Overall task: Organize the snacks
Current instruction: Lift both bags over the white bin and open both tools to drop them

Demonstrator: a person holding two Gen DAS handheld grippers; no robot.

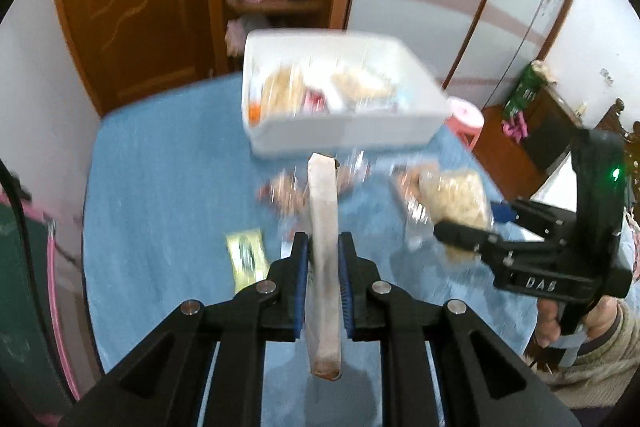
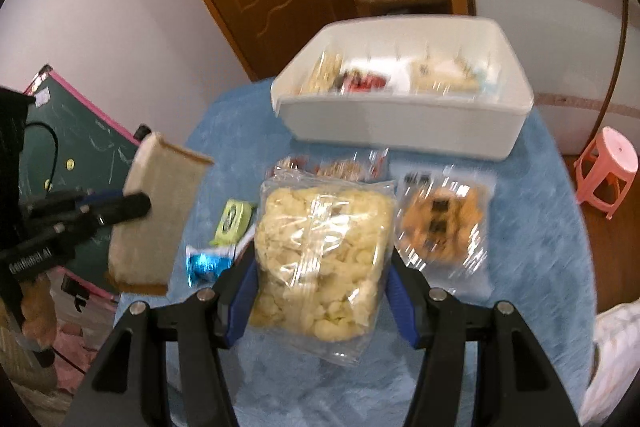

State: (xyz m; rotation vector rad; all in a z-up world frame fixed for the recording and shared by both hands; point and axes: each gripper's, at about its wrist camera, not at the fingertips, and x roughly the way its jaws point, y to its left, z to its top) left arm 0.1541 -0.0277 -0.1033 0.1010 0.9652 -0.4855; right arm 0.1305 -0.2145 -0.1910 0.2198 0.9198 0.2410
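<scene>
My left gripper (image 1: 323,243) is shut on a flat beige snack packet (image 1: 323,251), held edge-on above the blue table; it also shows in the right wrist view (image 2: 154,211). My right gripper (image 2: 320,259) is shut on a clear bag of pale puffed snacks (image 2: 320,259), also seen in the left wrist view (image 1: 456,203). A white bin (image 2: 400,123) with several snacks inside stands at the far side of the table, also in the left wrist view (image 1: 340,135).
On the blue tablecloth (image 2: 532,227) lie a clear bag of orange snacks (image 2: 444,223), a yellow-green packet (image 2: 232,219), a blue wrapper (image 2: 204,263) and a clear bag with reddish snacks (image 2: 332,167). A pink stool (image 2: 608,167) stands right. A chalkboard (image 2: 80,155) leans left.
</scene>
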